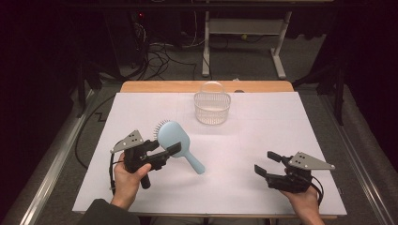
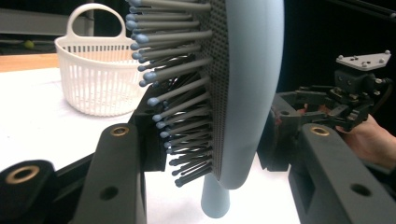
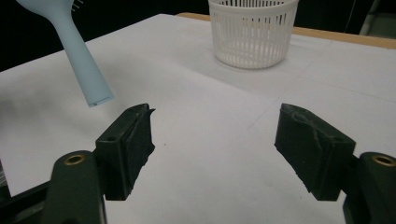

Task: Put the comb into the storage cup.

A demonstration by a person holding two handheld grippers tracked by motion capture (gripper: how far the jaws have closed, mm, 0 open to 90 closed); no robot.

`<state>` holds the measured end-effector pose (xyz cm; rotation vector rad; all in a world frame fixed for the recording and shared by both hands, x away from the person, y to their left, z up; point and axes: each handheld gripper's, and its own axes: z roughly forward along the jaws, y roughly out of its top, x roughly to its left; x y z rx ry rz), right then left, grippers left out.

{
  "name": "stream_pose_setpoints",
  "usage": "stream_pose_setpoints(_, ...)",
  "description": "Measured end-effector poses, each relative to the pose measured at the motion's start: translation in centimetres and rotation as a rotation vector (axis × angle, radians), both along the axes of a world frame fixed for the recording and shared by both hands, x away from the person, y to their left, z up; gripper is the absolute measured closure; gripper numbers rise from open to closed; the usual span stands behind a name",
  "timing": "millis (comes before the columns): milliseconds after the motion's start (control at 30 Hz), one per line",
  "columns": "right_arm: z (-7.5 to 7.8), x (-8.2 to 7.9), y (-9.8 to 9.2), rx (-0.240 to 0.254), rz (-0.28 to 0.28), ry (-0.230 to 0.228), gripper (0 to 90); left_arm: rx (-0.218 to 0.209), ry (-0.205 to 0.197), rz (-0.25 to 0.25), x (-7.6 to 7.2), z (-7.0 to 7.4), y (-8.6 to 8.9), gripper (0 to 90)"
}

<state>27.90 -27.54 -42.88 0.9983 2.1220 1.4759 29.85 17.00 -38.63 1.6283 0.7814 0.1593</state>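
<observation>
A pale blue hairbrush (image 1: 174,139) is held above the white sheet at the left, its handle slanting down to the right. My left gripper (image 1: 165,152) is shut on the brush head; in the left gripper view the bristles face one jaw and the smooth back of the hairbrush (image 2: 252,88) faces the other. The brush handle (image 3: 84,60) hangs at the upper left of the right gripper view. My right gripper (image 1: 264,163) rests low near the table's front right, open, with nothing between its jaws (image 3: 215,154).
A white slatted basket (image 1: 212,104) with a raised handle stands at the back centre of the white sheet (image 1: 263,131). The wooden table edge (image 1: 155,86) runs behind it. Beyond lie cables and a desk frame on the floor.
</observation>
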Motion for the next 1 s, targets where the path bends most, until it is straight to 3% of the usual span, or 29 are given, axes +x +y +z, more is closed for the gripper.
stream_pose_setpoints(300, -1.3, -1.2, -2.8, 0.025, -0.088, -0.038, 26.5, 0.009, -0.008, 0.01, 0.6, 0.5, 0.0, 53.4)
stream_pose_setpoints(500, -2.1, -1.3, -4.2, 0.028, -0.126, -0.023, 26.4, 0.022, -0.016, 0.019, 1.1, 1.0, -0.1, 53.4)
stream_pose_setpoints(667, -2.2, -1.3, -4.4, 0.026, -0.136, -0.024, 26.6, 0.042, -0.021, 0.04, 1.9, 1.2, -0.2, 53.5)
stream_pose_setpoints(1000, -2.2, -1.4, -4.0, 0.029, -0.116, -0.024, 27.2, 0.051, -0.034, 0.028, 3.4, 2.4, -1.4, 53.4)
